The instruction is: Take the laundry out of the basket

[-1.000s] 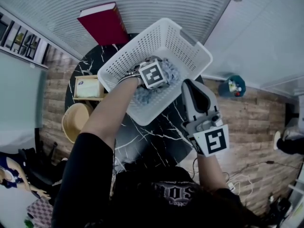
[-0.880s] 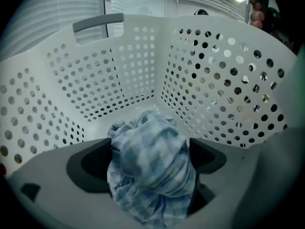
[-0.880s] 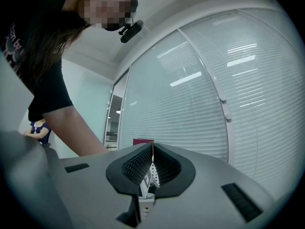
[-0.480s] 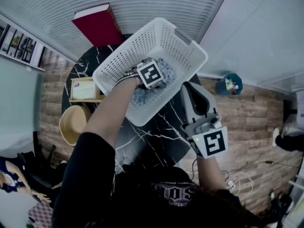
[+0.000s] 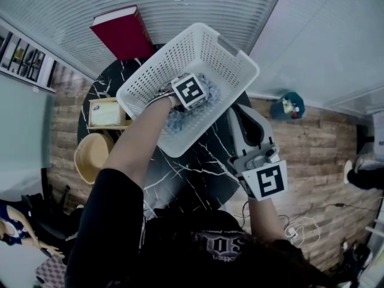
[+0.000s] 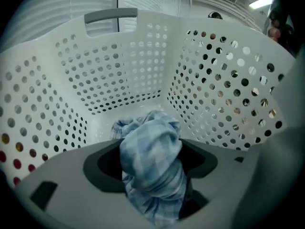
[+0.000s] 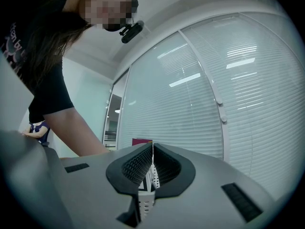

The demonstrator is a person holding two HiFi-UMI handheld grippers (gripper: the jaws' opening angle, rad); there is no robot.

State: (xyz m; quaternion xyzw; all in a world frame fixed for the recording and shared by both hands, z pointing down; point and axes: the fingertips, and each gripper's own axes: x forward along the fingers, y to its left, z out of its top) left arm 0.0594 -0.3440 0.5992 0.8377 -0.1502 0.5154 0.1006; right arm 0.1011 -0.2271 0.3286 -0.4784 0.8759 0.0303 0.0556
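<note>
A white perforated laundry basket (image 5: 156, 77) stands tilted on the round black marble table (image 5: 192, 173). My left gripper (image 5: 195, 101) reaches down into it. Its jaws have just been closing, and they now pinch a bunched blue checked cloth (image 6: 150, 156), which bulges up between them in the left gripper view. More of that cloth (image 5: 174, 122) lies on the basket floor. My right gripper (image 5: 235, 110) sits at the basket's near right rim. In the right gripper view its jaws are shut on a strip of the white basket wall (image 7: 147, 202).
A dark red book (image 5: 123, 32) lies beyond the basket. A shallow wooden box (image 5: 108, 114) and a round wooden bowl (image 5: 90, 156) sit at the table's left. A teal object (image 5: 289, 108) is on the wooden floor to the right. Window blinds run behind.
The basket and both grippers sit slightly further left in the head view. The left gripper stays down in the basket and the right stays at the rim.
</note>
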